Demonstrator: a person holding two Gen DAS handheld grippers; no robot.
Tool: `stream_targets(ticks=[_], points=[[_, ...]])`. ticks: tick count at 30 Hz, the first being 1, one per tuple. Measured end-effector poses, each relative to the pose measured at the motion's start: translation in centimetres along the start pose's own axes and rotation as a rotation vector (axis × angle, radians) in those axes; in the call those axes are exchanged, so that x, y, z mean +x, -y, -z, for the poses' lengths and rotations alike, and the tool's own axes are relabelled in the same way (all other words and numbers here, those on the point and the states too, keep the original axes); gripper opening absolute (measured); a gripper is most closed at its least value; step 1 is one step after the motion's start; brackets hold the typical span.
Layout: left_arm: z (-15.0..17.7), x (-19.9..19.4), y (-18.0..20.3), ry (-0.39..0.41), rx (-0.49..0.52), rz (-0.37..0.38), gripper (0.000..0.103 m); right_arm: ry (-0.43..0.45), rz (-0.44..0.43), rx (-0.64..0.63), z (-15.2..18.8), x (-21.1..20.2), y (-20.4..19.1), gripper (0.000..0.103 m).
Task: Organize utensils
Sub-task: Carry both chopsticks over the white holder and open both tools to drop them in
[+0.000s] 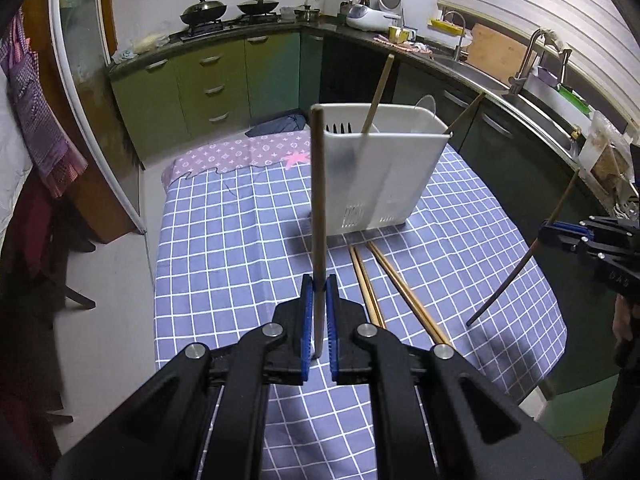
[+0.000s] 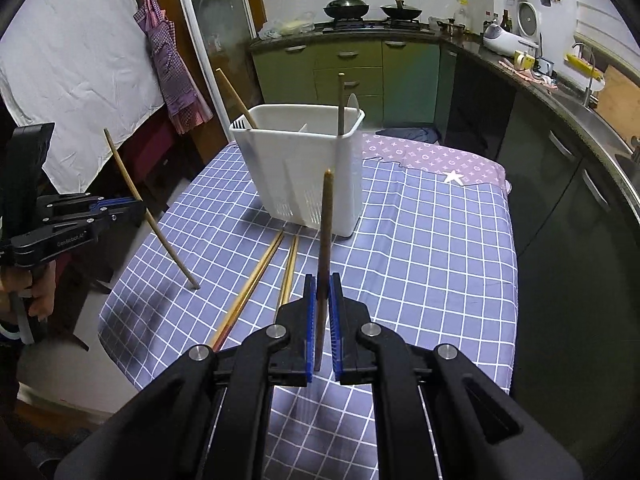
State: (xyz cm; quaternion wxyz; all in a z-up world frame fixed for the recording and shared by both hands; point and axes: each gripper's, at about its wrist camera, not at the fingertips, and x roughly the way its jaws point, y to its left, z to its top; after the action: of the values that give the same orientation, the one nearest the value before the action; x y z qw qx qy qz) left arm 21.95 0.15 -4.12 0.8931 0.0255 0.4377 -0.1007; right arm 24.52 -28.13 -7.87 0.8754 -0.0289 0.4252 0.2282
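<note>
A white utensil holder point(image 1: 380, 172) stands on the checked tablecloth point(image 1: 224, 248); it also shows in the right wrist view point(image 2: 304, 168). Chopsticks, a fork and a white spoon stick out of it. My left gripper point(image 1: 319, 284) is shut on a light wooden chopstick point(image 1: 317, 200) held upright above the table, short of the holder. My right gripper point(image 2: 323, 280) is shut on a dark wooden chopstick point(image 2: 326, 232), also upright. Several chopsticks point(image 1: 384, 284) lie on the cloth in front of the holder, also in the right wrist view point(image 2: 264, 276).
A pink patterned cloth point(image 1: 240, 152) covers the table's far end. Green kitchen cabinets point(image 1: 208, 84) and a counter with woks point(image 1: 204, 10) curve around behind. A sink point(image 1: 480, 76) is at right. An apron point(image 2: 172, 64) hangs at left.
</note>
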Motion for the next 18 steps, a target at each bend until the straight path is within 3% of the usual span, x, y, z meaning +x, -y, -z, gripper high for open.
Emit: stream_targets(ticks=[8, 18], points=[[-2.3, -2.1, 0.6, 0.046, 0.017, 0.017, 0.006, 0.047, -0.031, -0.006, -2.2, -1.4, -0.6, 0.007], [-9.2, -8.4, 1.3, 0.261, 0.023, 0.011, 0.006, 0.293, -0.092, -0.038, -9.0, -8.8, -2.8, 0.007]])
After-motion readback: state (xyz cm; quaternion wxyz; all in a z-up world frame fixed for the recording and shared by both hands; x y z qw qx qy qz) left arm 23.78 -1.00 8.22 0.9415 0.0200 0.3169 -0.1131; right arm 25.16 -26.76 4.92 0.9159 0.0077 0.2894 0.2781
